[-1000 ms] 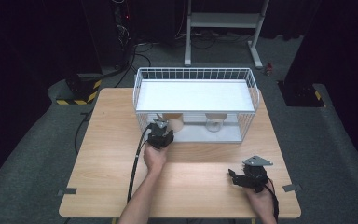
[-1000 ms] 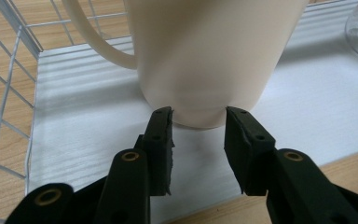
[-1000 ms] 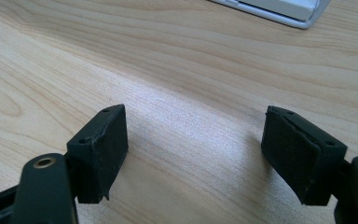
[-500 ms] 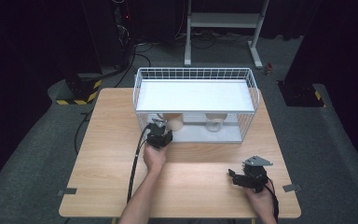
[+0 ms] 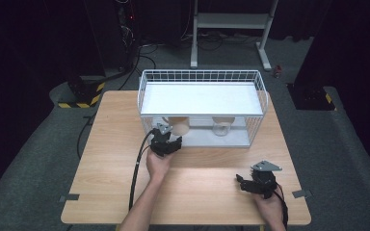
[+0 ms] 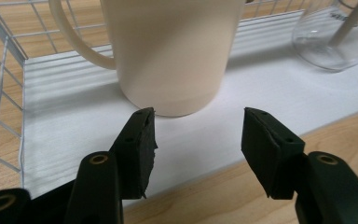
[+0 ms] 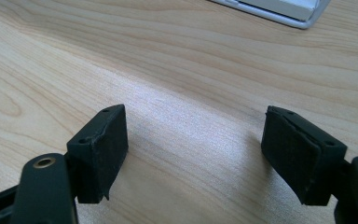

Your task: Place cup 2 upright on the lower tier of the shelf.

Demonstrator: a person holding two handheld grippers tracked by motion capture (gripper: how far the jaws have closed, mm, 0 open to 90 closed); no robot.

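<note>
A cream mug [image 6: 172, 51] with its handle to the left stands on the white floor of a wire basket [image 5: 202, 72], under the basket's white top shelf. My left gripper [image 6: 198, 130] sits at the basket's open front, just short of the mug [image 5: 178, 126]. Its jaws have just been opening; they stand apart with nothing between them, and the mug is beyond the pads. My right gripper [image 7: 196, 140] rests open over bare wood at the table's front right, also seen from above as the right gripper [image 5: 242, 181]. It holds nothing.
A clear glass [image 6: 328, 42] with a white stick in it stands to the right of the mug, also inside the basket, and appears from above as the glass [image 5: 221, 127]. Wire walls [image 6: 2, 88] close the basket's left side. A black cable [image 5: 136, 173] trails from the left gripper.
</note>
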